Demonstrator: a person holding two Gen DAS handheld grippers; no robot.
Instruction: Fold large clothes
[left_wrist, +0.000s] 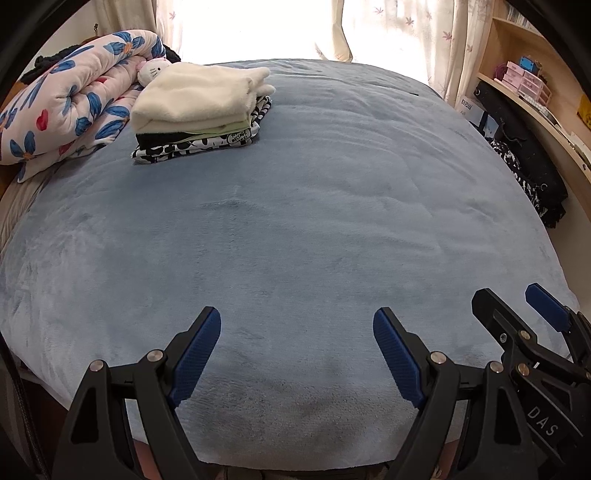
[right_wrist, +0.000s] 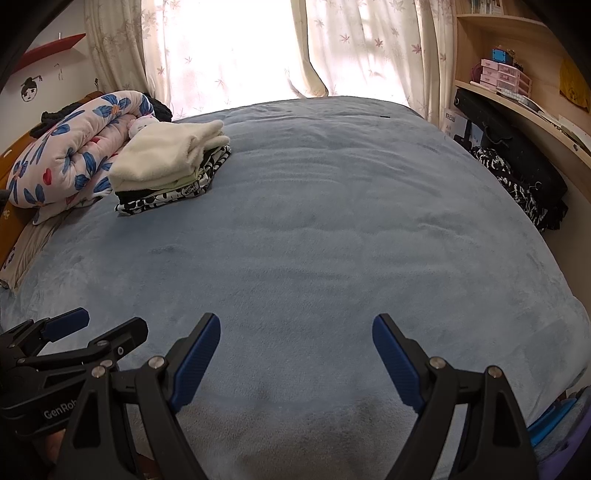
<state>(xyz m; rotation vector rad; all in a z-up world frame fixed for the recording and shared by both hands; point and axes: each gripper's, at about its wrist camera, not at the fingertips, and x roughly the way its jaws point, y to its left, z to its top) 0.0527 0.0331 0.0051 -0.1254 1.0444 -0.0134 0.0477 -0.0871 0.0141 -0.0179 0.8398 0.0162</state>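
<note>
Left wrist: folded stack (left_wrist: 201, 114) well beyond spread fingers (left_wrist: 195, 354) (empty).

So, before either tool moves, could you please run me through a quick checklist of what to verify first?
1. Left tool open and holding nothing: ok.
2. Right tool open and holding nothing: ok.
3. Blue blanket ahead of both tools free of items across the middle: ok.
4. Stack of folded clothes stands tidy at the far left, cream piece on top, apart from both tools: ok.
5. Unfolded large garment laid out and ready to grasp: not ok; none lies on the blanket.
6. Dark patterned clothes at the bed's right edge suitable as the next piece: cannot tell.
</note>
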